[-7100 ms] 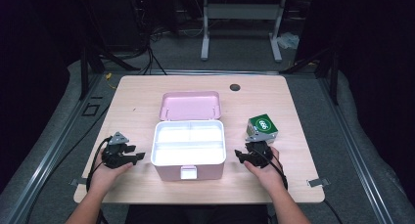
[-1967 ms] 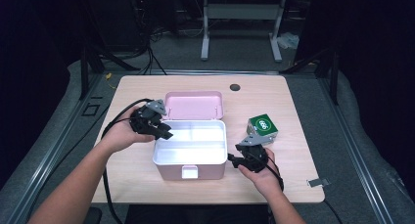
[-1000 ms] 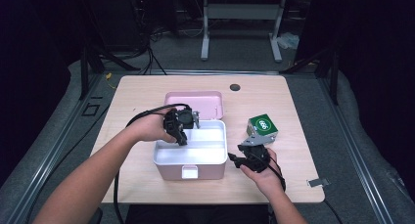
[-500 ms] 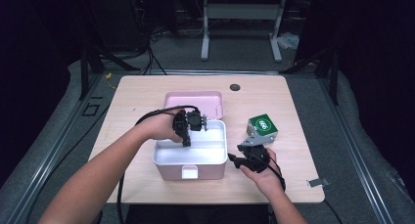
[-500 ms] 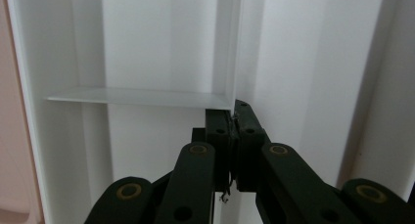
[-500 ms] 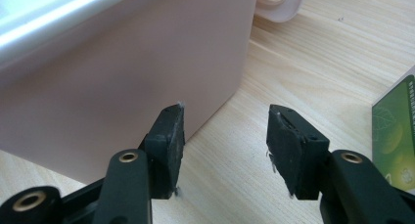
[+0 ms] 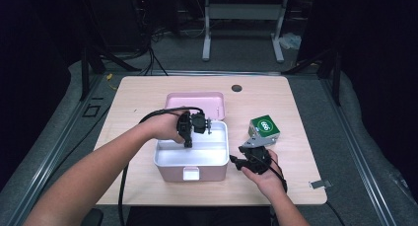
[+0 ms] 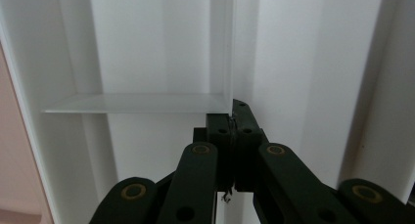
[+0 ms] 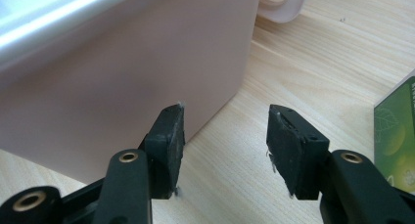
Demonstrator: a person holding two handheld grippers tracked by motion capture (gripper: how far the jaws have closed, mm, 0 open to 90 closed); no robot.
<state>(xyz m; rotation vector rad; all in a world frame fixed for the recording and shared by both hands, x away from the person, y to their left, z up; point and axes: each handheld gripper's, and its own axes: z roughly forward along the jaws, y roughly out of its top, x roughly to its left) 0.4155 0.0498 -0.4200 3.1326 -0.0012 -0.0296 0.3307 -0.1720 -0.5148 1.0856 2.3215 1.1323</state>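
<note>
A pink box (image 7: 190, 174) stands open mid-table, its lid (image 7: 194, 98) lying behind it. A white tray (image 7: 197, 154) with dividers sits inside. My left gripper (image 7: 199, 129) reaches down into the tray's back part. In the left gripper view its jaws (image 8: 233, 120) are pressed together on the thin white divider (image 8: 222, 48) where two partitions meet. My right gripper (image 7: 235, 161) rests on the table at the box's right side, open with nothing between its fingers (image 9: 225, 131), beside the pink wall (image 9: 122, 72). A green carton (image 7: 264, 127) lies just behind that hand.
A small dark round disc (image 7: 236, 88) sits near the table's far edge. A little metal clip (image 7: 319, 184) lies at the front right corner. Bare wood (image 7: 133, 112) stretches left of the box. The green carton (image 9: 396, 131) is close on the right gripper's right.
My left hand has shifted slightly right and lower into the white tray, and its jaws have come together on the divider. The right hand has not moved.
</note>
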